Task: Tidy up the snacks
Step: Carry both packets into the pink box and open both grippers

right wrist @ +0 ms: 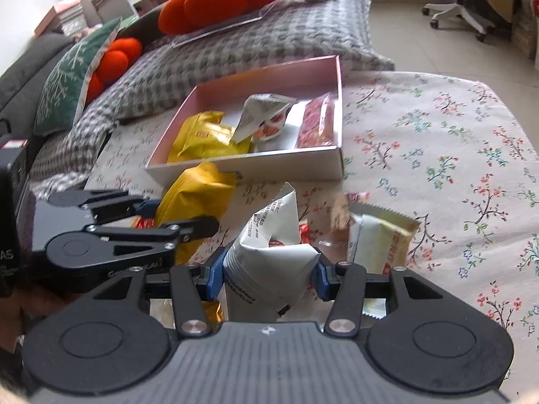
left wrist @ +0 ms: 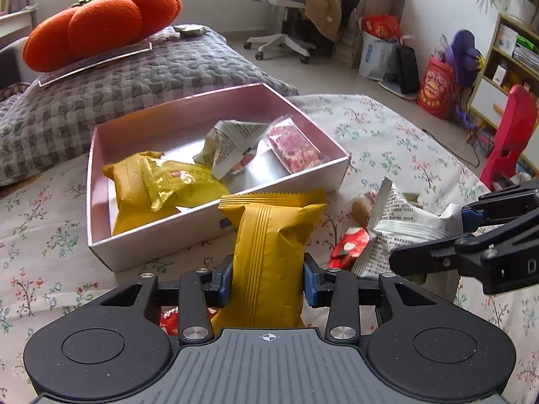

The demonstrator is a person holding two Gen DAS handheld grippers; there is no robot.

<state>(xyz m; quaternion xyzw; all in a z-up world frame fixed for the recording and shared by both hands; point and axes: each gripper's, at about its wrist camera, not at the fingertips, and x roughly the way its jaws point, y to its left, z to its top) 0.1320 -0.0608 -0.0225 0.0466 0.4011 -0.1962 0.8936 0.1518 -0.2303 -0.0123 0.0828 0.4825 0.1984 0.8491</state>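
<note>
- My left tongs point(left wrist: 267, 281) are clamped on a yellow packet point(left wrist: 269, 252), which stands upright between the blue pads point(left wrist: 223, 282) with its crimped top edge up.
- My right tongs point(right wrist: 269, 277) are clamped on a white packet point(right wrist: 269, 262) printed with small black text; it is creased, with one corner pointing up.
- In the left wrist view the right tongs point(left wrist: 468, 235) come in from the right edge with the white packet point(left wrist: 404, 225) in their grip.
- In the right wrist view the left tongs point(right wrist: 148, 222) reach in from the left edge with the yellow packet point(right wrist: 195, 202) in their grip.
- Both packets are held above the flowered bedspread point(left wrist: 397, 141), close to the near wall of the pink box point(left wrist: 168, 235).
- The pink box sits on the bedspread with its far side near the grey checked blanket point(left wrist: 128, 80).
- Inside it, another yellow packet point(left wrist: 158, 188) lies at the left end, a crumpled white packet point(left wrist: 232, 144) in the middle, and a clear pack of red pieces point(left wrist: 296, 149) against the right wall.
- On the bedspread just before the box lie a small red packet point(left wrist: 348, 245), partly under the white one, and a cream packet point(right wrist: 380, 235) to its right.
- An orange cushion point(left wrist: 97, 23) rests on the blanket beyond the box.
- An office chair point(left wrist: 289, 10) stands on the floor at the far side of the room.
</note>
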